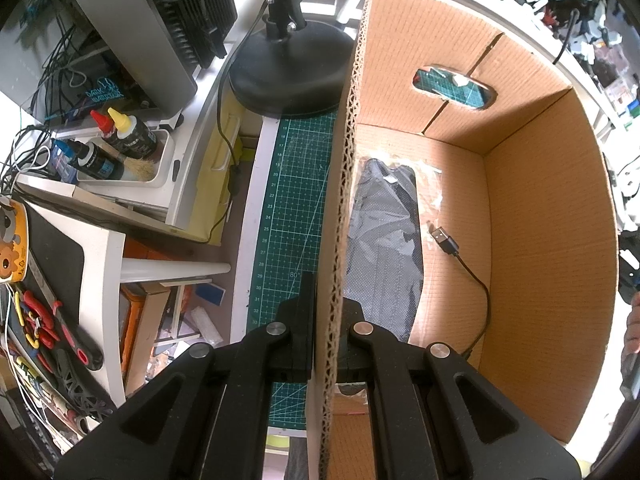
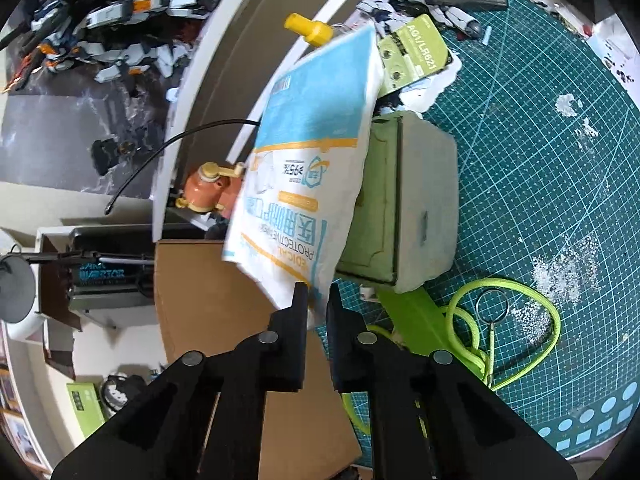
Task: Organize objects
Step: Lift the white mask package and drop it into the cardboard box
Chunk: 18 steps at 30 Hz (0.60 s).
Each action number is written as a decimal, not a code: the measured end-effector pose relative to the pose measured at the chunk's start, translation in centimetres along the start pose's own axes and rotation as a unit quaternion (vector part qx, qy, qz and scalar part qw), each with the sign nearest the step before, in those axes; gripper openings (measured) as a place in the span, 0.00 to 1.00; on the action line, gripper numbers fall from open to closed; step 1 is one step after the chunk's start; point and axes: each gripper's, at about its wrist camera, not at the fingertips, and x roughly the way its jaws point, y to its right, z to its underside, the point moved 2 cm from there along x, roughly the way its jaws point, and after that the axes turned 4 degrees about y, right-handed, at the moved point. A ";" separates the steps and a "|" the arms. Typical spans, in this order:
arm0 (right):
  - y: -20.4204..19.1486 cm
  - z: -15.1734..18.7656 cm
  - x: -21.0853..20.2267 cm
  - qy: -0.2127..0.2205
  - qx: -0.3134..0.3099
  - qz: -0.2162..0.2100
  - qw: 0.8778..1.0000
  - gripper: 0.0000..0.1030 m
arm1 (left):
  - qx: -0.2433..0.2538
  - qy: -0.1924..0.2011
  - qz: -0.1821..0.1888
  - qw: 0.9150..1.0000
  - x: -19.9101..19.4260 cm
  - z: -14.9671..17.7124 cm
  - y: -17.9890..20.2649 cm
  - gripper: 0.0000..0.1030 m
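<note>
Green cutting mat (image 2: 540,168) covers the cluttered desk, where the left gripper (image 1: 323,320) clamps the cardboard box (image 1: 540,240) wall to steady it, while the right gripper (image 2: 318,300) pinches the mask packet (image 2: 312,140) corner, presumably for dropping inside.

A green cutting mat (image 1: 298,208) covers the white table (image 1: 247,240) ahead of the fingers. Beyond them stands a black lamp base (image 1: 288,80), and to their left a crowded white shelf (image 1: 100,248) and grey computer case (image 1: 132,40). Daylight is bright.
</note>
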 end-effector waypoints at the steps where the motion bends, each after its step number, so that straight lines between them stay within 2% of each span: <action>1: -0.2 0.1 -0.2 -0.001 -0.004 -0.003 1.000 0.06 | 0.000 0.000 0.000 1.000 0.0 0.0 0.0 0.04; 8: -3.2 0.3 -2.8 0.009 -0.035 -0.036 0.999 0.03 | 0.000 0.000 0.000 1.000 0.0 0.0 0.0 0.04; 18: -9.6 1.1 -6.7 0.025 -0.093 -0.078 0.992 0.02 | 0.001 0.000 0.000 1.000 0.0 -0.1 0.1 0.04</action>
